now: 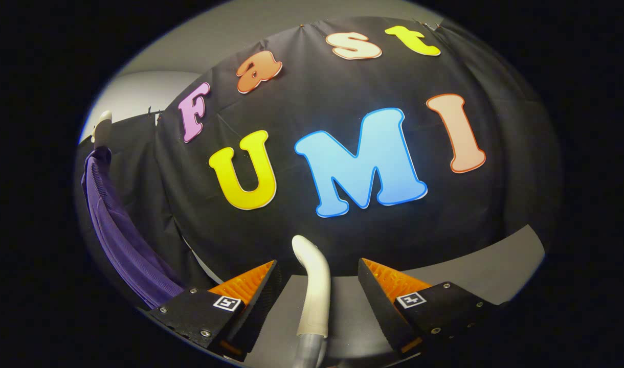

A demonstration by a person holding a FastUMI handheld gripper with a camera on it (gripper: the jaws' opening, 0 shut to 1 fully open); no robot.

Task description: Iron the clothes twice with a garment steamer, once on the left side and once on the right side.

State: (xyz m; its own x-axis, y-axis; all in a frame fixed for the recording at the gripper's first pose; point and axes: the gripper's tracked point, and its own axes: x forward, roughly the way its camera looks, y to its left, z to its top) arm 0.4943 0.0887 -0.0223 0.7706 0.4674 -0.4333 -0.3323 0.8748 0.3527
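Jaws spread wide; gripper (319,286) straddles steamer handle (314,286), untouched, long axis running 12 to 6. Purple garment (123,240) hangs well off at 9 o'clock.

The hand-held gripper (319,278) has its fingers spread apart.

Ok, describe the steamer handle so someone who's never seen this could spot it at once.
Start at the black cloth wall, then drop to the grey table below it. The curved white plastic steamer handle rises between the open tool's orange ribbed fingers, untouched, unlike the purple garment hanging aside.
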